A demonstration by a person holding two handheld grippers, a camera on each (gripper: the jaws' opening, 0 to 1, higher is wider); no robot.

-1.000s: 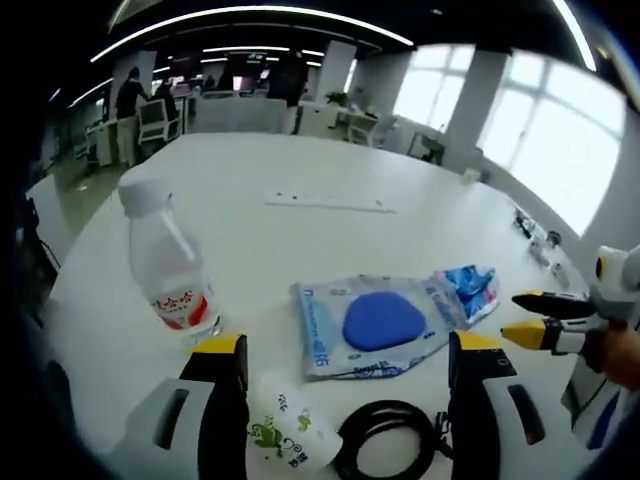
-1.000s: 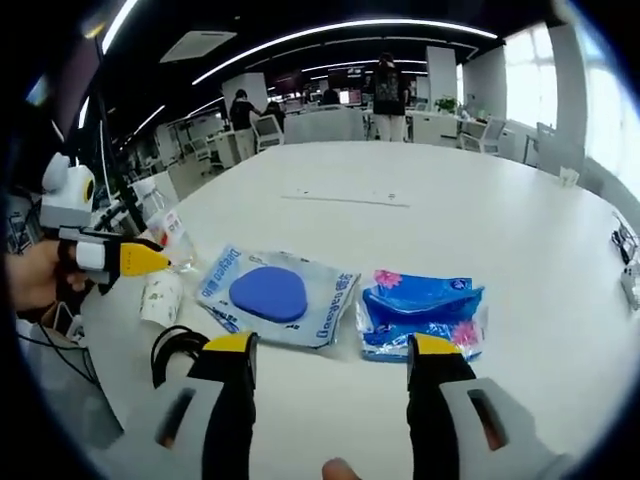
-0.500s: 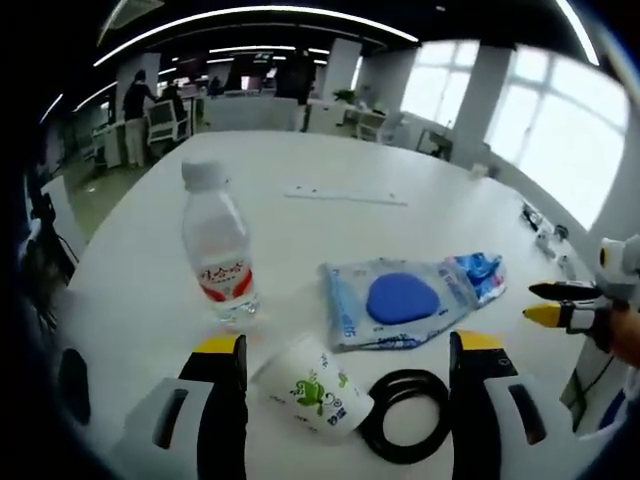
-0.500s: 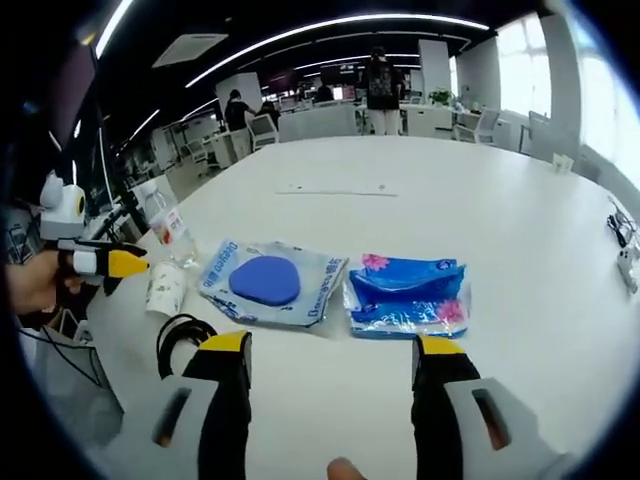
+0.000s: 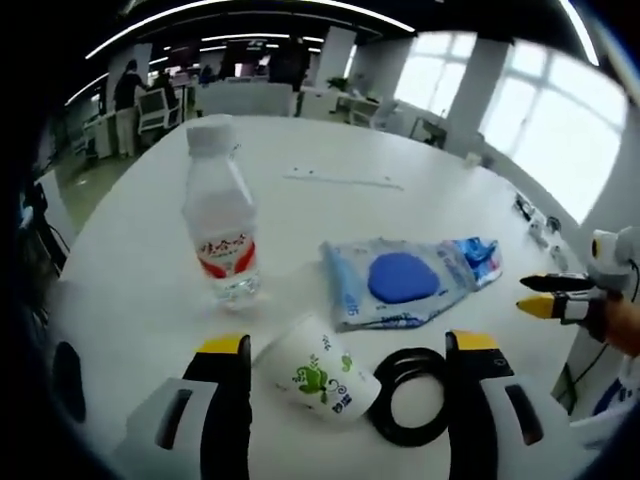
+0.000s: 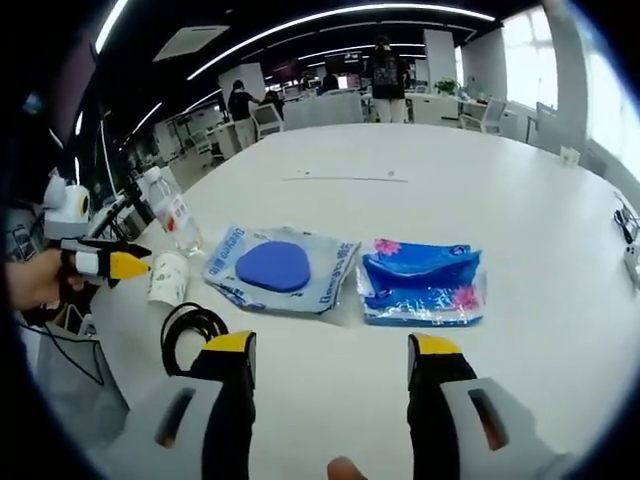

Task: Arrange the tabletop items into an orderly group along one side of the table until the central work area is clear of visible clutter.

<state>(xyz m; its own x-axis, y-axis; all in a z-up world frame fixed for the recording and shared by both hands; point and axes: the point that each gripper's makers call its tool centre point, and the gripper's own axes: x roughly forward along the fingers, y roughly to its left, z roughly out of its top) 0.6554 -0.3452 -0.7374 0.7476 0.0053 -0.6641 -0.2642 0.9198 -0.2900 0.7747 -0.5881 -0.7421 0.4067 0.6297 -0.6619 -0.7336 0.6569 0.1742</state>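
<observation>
A clear water bottle (image 5: pixel 222 215) with a red label stands upright on the white table (image 5: pixel 300 150). In front of it a white paper cup (image 5: pixel 320 372) lies on its side between the jaws of my left gripper (image 5: pixel 348 345), which is open. A black cable coil (image 5: pixel 415 395) lies beside the cup. Further on are a clear bag with a blue pad (image 5: pixel 400 280) and a blue tissue pack (image 5: pixel 478 262). My right gripper (image 6: pixel 331 345) is open above bare table, short of the bag (image 6: pixel 275 268) and the tissue pack (image 6: pixel 422 283). The bottle (image 6: pixel 170 215), cup (image 6: pixel 168 277) and cable (image 6: pixel 195 325) lie to its left.
A thin white strip (image 5: pixel 345 180) lies mid-table, far from the group. Small dark items (image 5: pixel 530 215) sit at the table's right edge. Desks, chairs and people fill the office behind. A hand holds the left gripper (image 6: pixel 110 262) at the near-left table edge.
The left gripper view has shifted, so the cup now lies lower and between its jaws. The right gripper view drifted slightly. The items on the table have not moved.
</observation>
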